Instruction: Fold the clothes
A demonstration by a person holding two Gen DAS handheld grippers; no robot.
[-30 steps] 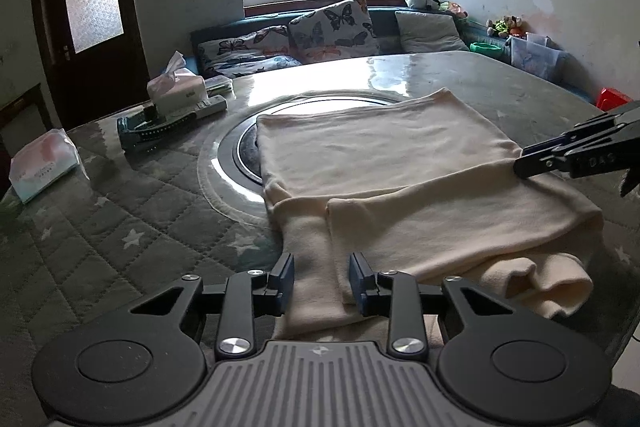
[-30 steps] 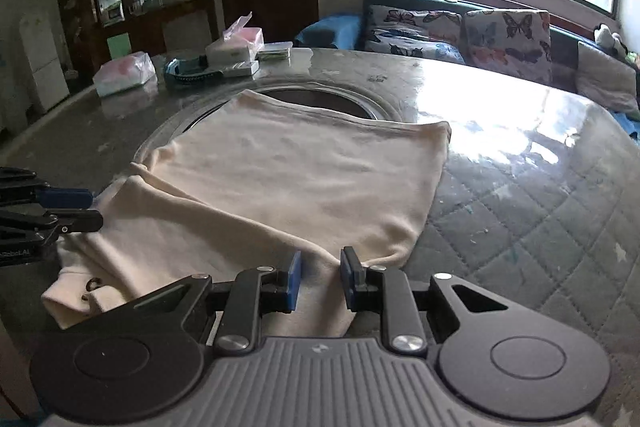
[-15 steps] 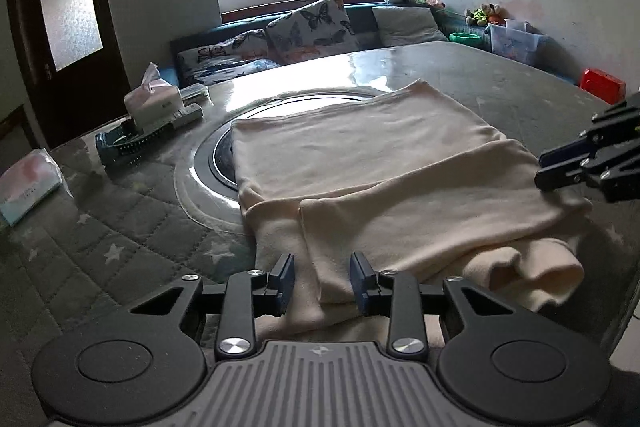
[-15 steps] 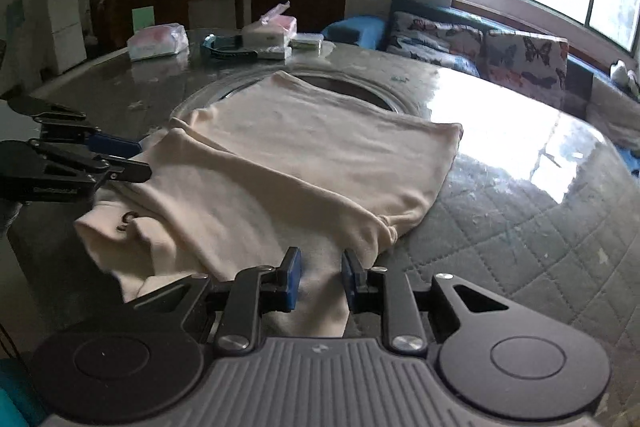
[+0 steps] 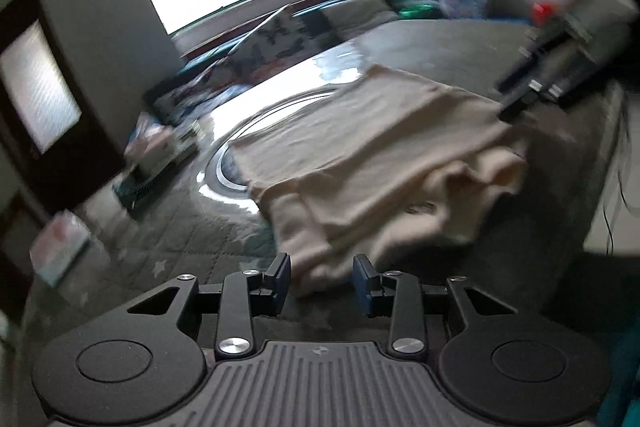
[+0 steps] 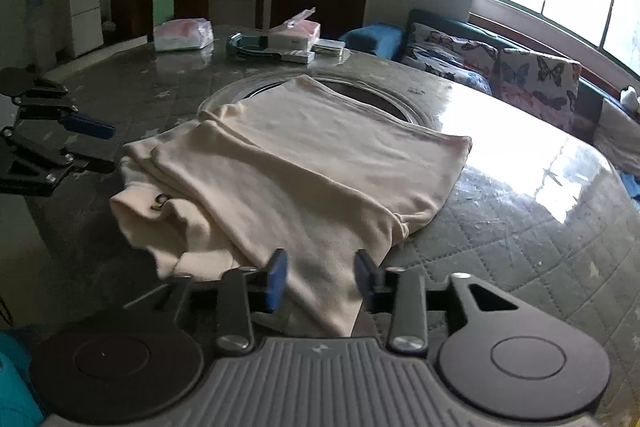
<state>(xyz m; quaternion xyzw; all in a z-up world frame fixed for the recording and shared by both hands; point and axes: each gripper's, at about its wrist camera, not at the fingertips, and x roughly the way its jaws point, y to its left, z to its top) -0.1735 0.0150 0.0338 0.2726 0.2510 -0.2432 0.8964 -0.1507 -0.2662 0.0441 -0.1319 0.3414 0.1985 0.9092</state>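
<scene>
Lying rumpled, soft cream garment (image 6: 304,167) (knit), quilted table (image 6: 520,247)

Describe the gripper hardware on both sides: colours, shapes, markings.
Both match: the left gripper and right gripper have black linkage arms with silver pivot screws, two round black discs, and a grey ribbed body bearing a small logo. The finger pads are blue. From the right wrist view, the left gripper shows the same black links and a blue pad. No cables or sleeves visible.
</scene>
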